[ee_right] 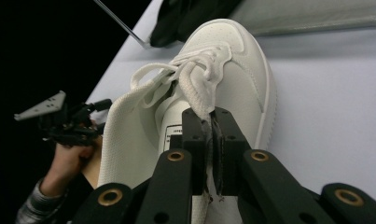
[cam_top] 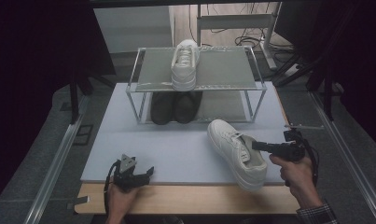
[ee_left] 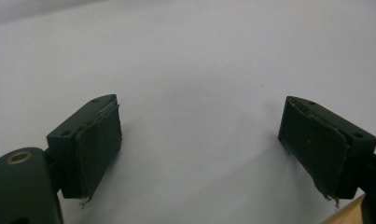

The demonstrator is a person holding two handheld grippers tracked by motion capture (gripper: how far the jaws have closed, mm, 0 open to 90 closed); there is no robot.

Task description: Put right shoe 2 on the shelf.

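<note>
**White sneaker gripped by the tongue, ready for the rack**

The shoe rack (cam_top: 251, 86) is taken as the landmark. On its top shelf one white sneaker (cam_top: 184, 64) is already stood, and a dark pair (cam_top: 175, 106) is kept beneath it. The second white sneaker (cam_top: 237, 153) is found on the white board (cam_top: 176, 144), in front of the rack and toward its right end, toe pointed at the rack.

The right gripper (ee_right: 212, 122) is seen with its jaws pressed together on the sneaker's tongue (ee_right: 199, 91), just behind the laces. The left gripper (cam_top: 140, 173) is held low, in front of the rack's left end near the board's edge, its jaws spread wide with nothing between them.

The step in hand is judged to be the pick-up of the second sneaker. A lift is called for next, then a carry to the top shelf beside its mate. Since only soft fabric is pinched, the shoe may swing, and support from the free gripper may be needed.
</note>
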